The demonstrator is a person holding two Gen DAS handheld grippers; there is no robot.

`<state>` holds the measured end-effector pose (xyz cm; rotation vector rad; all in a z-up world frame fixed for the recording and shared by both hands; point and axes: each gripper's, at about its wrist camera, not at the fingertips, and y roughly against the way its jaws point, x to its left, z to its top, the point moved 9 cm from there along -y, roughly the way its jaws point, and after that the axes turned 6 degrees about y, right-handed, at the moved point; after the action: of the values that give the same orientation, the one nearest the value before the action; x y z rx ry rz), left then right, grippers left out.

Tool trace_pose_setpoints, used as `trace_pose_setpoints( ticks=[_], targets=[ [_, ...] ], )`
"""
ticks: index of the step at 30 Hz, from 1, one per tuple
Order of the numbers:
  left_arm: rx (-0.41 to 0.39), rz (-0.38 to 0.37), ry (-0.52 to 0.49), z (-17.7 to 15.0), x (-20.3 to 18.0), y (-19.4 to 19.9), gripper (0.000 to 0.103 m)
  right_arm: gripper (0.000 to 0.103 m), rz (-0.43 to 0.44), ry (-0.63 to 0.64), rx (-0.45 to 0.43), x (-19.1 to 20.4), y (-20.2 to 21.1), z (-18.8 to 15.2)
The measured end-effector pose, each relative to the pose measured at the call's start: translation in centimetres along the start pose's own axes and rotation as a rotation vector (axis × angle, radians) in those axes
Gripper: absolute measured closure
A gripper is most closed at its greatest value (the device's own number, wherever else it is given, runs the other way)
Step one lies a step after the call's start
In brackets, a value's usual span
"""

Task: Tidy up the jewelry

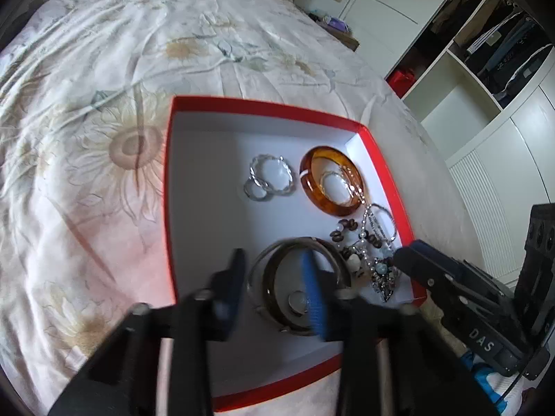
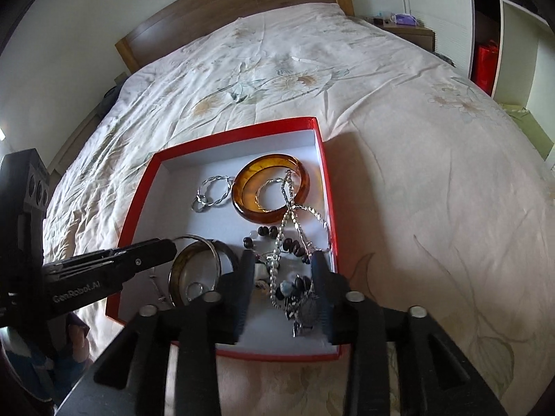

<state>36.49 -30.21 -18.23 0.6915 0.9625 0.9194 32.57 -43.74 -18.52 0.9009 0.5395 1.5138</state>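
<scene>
Floral bedspread (image 2: 399, 138), wooden headboard (image 2: 222, 10) behind; red box (image 1: 169, 173) with white floor on bed, holding amber bangle (image 1: 333, 185), silver rings (image 1: 267, 178), dark bangles (image 1: 277, 277), tangled bead necklace (image 2: 295, 277). Left tongs (image 1: 274, 298) parted wide over dark bangles, gripping nothing. Right tongs (image 2: 282, 291) likewise apart, straddling necklace tangle, contact unclear.

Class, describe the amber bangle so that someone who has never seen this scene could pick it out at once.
On the flowered bedspread sits a shallow red box with a white inside. Look to its far right corner: the amber bangle lies flat there, a thin silver chain draped across it. It is the only thick, see-through orange-brown ring; the twisted silver hoops beside it are thin wire, and the dark bangles nearer the fingers are metallic.
</scene>
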Motion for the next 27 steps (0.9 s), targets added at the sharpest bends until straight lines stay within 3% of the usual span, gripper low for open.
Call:
trace_pose_setpoints(
  ticks=[9,11,17,27],
  targets=[
    [-0.055,0.032,-0.01,-0.5,-0.1,3.8,0.065,0.056,-0.028,0.012,-0.021,1.1,3.6,-1.1],
    [-0.084,0.061,-0.015,-1.1,0.2,5.4,0.054,0.051,-0.035,0.021,-0.026,1.8,4.5,-1.5],
    [-0.158,0.148,-0.015,-4.0,1.8,10.7,0.048,0.039,-0.059,0.095,-0.047,5.4,7.6,-3.6],
    [-0.23,0.278,0.029,-9.9,5.3,17.9,0.046,0.021,-0.101,0.16,-0.12,10.1,13.1,-6.7]
  ],
)
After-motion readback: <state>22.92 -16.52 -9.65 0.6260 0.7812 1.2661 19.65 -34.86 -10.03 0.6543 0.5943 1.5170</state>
